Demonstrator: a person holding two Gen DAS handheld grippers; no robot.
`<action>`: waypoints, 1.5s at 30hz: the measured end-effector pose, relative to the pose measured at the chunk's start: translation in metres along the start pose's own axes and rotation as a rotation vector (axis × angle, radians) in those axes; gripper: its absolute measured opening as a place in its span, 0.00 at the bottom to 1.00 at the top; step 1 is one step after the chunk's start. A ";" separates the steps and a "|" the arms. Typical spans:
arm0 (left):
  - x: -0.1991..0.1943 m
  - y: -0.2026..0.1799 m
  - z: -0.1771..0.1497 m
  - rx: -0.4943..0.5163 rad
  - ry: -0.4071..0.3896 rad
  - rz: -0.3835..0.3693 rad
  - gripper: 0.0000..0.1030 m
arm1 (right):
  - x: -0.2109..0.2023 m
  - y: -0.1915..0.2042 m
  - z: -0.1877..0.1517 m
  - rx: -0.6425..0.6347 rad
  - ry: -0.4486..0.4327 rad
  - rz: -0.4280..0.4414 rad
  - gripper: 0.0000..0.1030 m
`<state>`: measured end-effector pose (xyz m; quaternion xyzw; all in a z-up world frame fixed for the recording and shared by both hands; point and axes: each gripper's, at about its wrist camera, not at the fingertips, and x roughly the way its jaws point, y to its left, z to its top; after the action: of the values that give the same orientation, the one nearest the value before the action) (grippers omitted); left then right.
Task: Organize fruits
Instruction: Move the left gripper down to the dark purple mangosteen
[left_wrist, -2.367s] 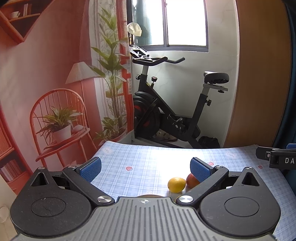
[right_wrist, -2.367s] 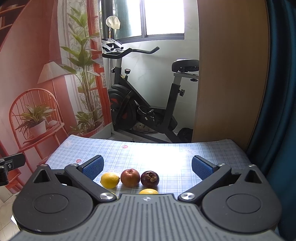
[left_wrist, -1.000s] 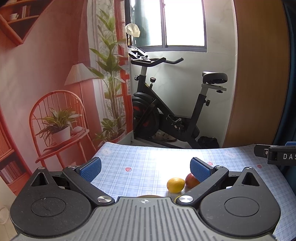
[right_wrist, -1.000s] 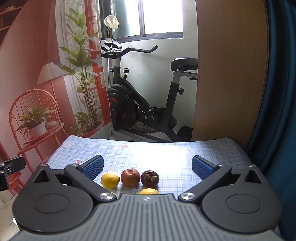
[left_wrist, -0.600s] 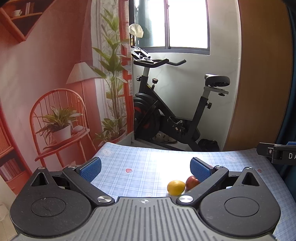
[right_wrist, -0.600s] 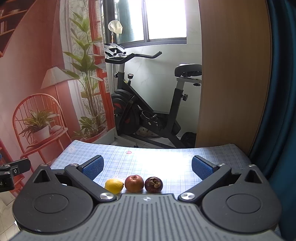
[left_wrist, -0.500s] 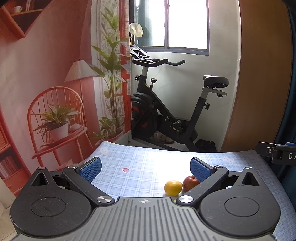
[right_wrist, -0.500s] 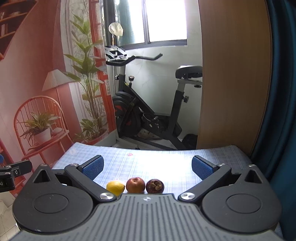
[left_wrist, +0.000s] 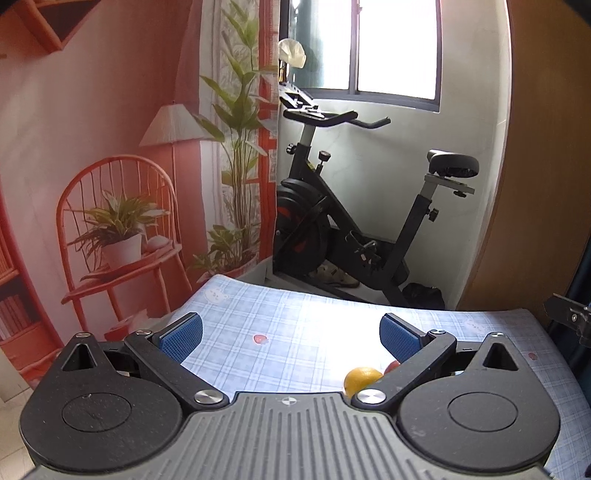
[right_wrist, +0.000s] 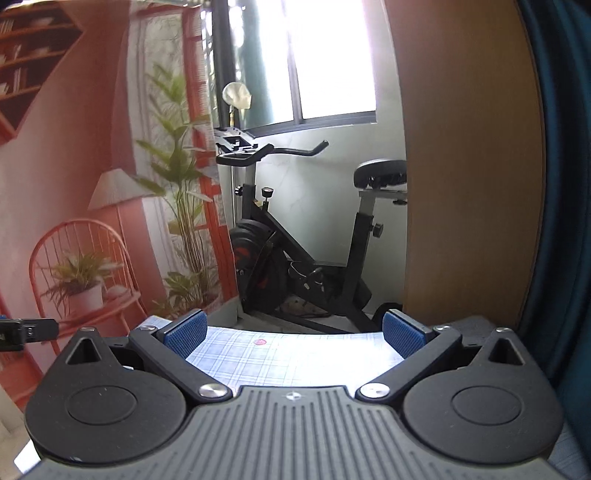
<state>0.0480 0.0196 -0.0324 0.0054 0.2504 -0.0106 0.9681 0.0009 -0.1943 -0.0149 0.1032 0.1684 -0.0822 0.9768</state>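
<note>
In the left wrist view a yellow lemon (left_wrist: 360, 378) lies on the blue checked tablecloth (left_wrist: 295, 339), partly behind my left gripper's right finger. A red fruit (left_wrist: 391, 366) peeks out just beside it. My left gripper (left_wrist: 291, 334) is open and empty, above the table with the fruit low on its right. My right gripper (right_wrist: 292, 332) is open and empty too, tilted up. No fruit shows in the right wrist view, only the far part of the tablecloth (right_wrist: 280, 354). The right gripper's tip (left_wrist: 569, 315) shows at the left wrist view's right edge.
An exercise bike (left_wrist: 351, 221) stands on the floor beyond the table's far edge. A wooden panel (right_wrist: 469, 184) and dark blue curtain (right_wrist: 569, 184) are on the right. A printed backdrop with a chair and plants (left_wrist: 118, 221) hangs on the left.
The right gripper has tilted upward, so the lemon, red fruit and dark fruit have dropped out of its view. The left gripper has also lifted slightly; its fruit sit lower in frame.
</note>
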 end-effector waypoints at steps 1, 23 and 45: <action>0.006 0.001 -0.003 -0.005 -0.002 -0.010 0.99 | 0.006 -0.006 -0.007 0.026 -0.006 0.013 1.00; 0.096 -0.025 -0.055 0.064 0.142 -0.170 0.83 | 0.076 -0.054 -0.098 0.003 0.288 0.075 0.98; 0.181 -0.061 -0.026 0.016 0.288 -0.286 0.63 | 0.165 -0.060 -0.092 -0.178 0.344 0.161 0.77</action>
<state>0.1922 -0.0445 -0.1436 -0.0209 0.3843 -0.1490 0.9109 0.1143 -0.2521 -0.1674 0.0423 0.3303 0.0301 0.9424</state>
